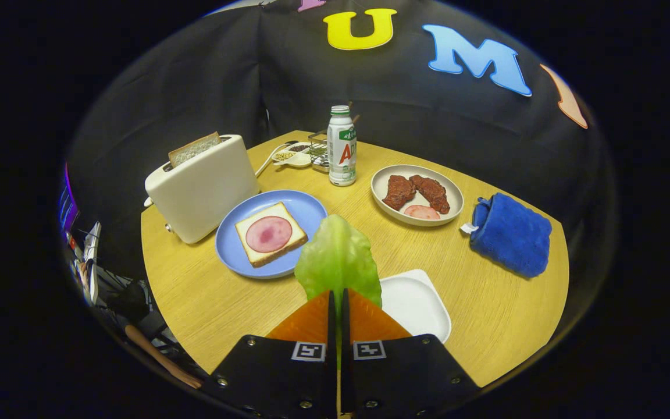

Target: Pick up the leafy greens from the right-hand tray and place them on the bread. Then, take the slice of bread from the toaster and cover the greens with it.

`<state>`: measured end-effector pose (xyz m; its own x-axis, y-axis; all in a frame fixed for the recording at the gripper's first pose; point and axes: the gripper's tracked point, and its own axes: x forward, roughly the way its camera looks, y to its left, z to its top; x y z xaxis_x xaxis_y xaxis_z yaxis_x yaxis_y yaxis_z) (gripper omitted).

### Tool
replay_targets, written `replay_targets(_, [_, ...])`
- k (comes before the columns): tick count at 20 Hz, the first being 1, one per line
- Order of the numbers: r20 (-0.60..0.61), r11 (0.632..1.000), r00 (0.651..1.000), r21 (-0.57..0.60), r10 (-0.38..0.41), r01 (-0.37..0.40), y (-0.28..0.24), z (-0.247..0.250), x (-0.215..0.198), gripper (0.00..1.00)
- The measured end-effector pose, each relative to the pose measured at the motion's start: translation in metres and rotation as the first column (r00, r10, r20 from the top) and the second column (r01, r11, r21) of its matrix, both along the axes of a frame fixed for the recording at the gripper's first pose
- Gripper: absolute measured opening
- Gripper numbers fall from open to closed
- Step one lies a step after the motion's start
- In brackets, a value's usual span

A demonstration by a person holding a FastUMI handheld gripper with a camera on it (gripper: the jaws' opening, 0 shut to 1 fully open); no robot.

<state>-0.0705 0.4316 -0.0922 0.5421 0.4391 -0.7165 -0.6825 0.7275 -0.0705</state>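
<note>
While the round, pale yellow wood-grain table (207, 302) carries everything, the move ahead turns on one relation: the bread on the plate lies ahead and to the left of the fingers, near but clearly apart. Next in size, cream-white boxy smooth toaster (204, 189) stands left of the plate, a speckled brown slice of bread (194, 148) upright in its slot, top edge sticking out. Deep blue fluffy terry towel (509, 234), folded into a lump, sits far right, well apart. Light blue round matte plate (306, 212) holds the square slice of white bread with tan crust (269, 234), lying flat, a pink round slice of ham on top, one corner toward the gripper. Beige round shallow dish (382, 181) beyond and right holds two dark reddish rough meat pieces and a pink slice. White square rounded-corner tray (416, 302), smooth, sits just right of the fingers; judged the tray the greens came from. Light green crinkled lettuce leaf (338, 262) is held up between the fingers, long axis running straight ahead along them, tip pointing forward, leaf edge overlapping the plate rim in view. Gripper (338, 299) is closed nearly all the way, both fingers pressing the leaf's stem end. White plastic bottle with green cap (341, 148) stands upright beyond the plate. Small white condiment dishes and a wire rack sit behind the bottle, details too small to tell. Likely next: shift left and forward over the ham, lower, release.
</note>
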Motion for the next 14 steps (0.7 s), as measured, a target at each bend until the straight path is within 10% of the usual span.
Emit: replay_targets(14, [-0.013,0.999,0.999,0.022,0.031,-0.031,0.108,-0.009,0.001,0.03])
